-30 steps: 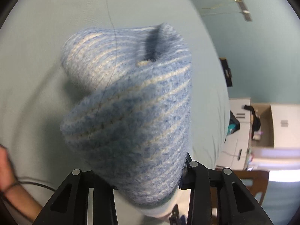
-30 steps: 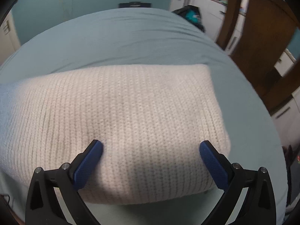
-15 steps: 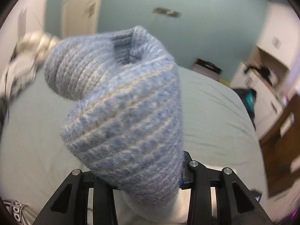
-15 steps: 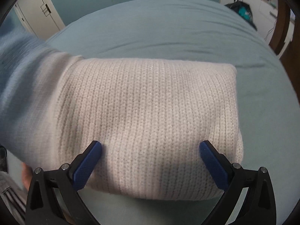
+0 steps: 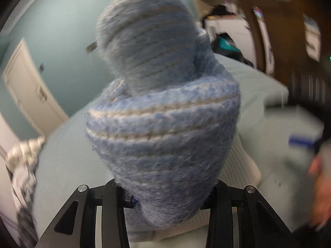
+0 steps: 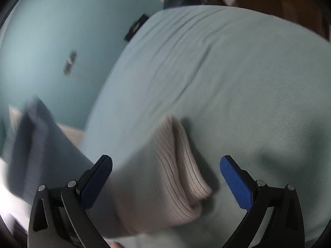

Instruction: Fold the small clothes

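1. Left gripper [image 5: 169, 194]: black two-finger tool, jaws closed tight on the fuzzy blue knit garment with thin cream stripes [image 5: 163, 136]. Garment bunches upward from the jaws in a soft, bulky, twisted cone. Since a second ago the background has swung from the bed surface to wall and door; the garment stays clamped. Judged: it is being carried aloft, not yet laid flat for folding.
2. Right gripper [image 6: 166, 177]: black frame, textured blue pads [image 6: 235, 186], jaws spread wide, holding nothing. Half a second ago it squarely faced the folded cream ribbed-knit sweater [image 6: 178, 177]; now it is tilted, seeing only one rounded, stacked fold edge. Judged: that piece is finished and being left.
3. Cream sweater also shows in the left view, below the blue garment, resting on the bed.
4. Pale teal bedsheet [image 6: 238, 86]: smooth woven cotton, faint creases.
5. Teal painted wall [image 5: 58, 26]; white panelled door [image 5: 29, 95], blurred.
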`<state>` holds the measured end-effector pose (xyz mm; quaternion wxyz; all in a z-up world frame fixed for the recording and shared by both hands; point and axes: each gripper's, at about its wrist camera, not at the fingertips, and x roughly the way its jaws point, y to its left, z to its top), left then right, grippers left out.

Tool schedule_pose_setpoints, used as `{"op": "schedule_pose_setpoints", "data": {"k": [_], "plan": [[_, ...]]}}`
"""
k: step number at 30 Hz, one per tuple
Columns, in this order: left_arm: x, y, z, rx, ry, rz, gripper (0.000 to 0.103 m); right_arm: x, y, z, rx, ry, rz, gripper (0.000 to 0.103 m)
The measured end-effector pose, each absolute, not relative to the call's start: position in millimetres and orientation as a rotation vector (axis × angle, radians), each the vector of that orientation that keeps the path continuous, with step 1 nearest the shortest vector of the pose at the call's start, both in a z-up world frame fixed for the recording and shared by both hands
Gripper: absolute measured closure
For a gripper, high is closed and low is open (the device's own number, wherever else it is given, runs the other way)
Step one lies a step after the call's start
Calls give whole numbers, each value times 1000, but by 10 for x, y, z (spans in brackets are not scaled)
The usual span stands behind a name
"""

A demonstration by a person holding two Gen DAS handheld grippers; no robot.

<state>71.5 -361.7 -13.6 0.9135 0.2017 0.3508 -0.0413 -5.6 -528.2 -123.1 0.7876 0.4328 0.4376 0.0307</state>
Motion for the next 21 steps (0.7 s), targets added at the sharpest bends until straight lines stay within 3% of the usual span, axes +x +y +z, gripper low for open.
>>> {"op": "schedule_pose_setpoints", "data": {"k": [4, 8, 11, 13, 18, 21], "plan": [[611, -3791, -371, 507, 753, -132, 67, 29, -5281, -761, 839, 903, 145, 1], [465, -3868, -576, 595, 766, -177, 67, 184, -4866, -55, 563, 889, 204, 1], [429, -3937, -691, 659, 755, -198, 67, 470, -4450, 222, 268, 989, 261, 1], [404, -3929, -708, 677, 742, -202, 66, 693, -4100, 125, 101, 1089, 345, 1], [322, -3737, -692, 622, 729, -249, 62, 1013, -3721, -773, -138, 1466, 355, 1], [197, -3683, -753, 686, 735, -338, 53, 1089, -3791, -1241, -157, 1576, 344, 1]]}}
